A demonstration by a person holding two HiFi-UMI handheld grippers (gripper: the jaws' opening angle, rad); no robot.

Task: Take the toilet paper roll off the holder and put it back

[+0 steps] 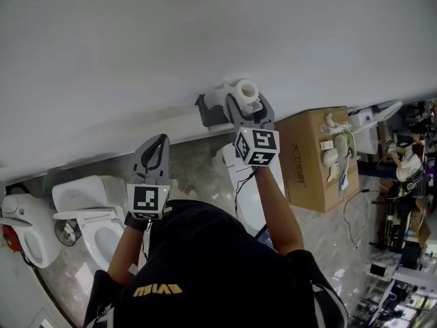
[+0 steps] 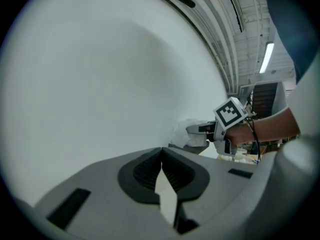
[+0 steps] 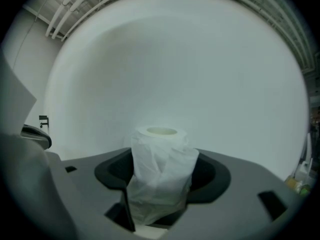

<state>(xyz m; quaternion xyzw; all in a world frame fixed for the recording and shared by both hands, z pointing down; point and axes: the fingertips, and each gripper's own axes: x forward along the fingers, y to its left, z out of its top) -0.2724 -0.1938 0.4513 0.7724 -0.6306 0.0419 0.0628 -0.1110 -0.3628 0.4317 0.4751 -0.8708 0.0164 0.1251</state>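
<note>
A white toilet paper roll point(image 1: 246, 89) stands close to the white wall, beside the grey holder point(image 1: 207, 110). My right gripper point(image 1: 246, 101) is shut on it. In the right gripper view the roll point(image 3: 161, 169) stands upright between the two dark pads, its crumpled paper squeezed and its hollow core facing up. My left gripper point(image 1: 154, 154) hangs lower and to the left, apart from the holder, shut with nothing in it. In the left gripper view its jaws point(image 2: 161, 151) meet at the tips, and the roll point(image 2: 186, 133) and the right gripper point(image 2: 207, 130) show beyond them.
The white wall point(image 1: 136, 53) fills the space ahead. Below on the floor stand white toilets point(image 1: 92, 217) at the left and one point(image 1: 249, 183) under my right arm. A cardboard box point(image 1: 317, 159) with white fittings on top sits to the right, with cluttered shelves point(image 1: 410, 203) past it.
</note>
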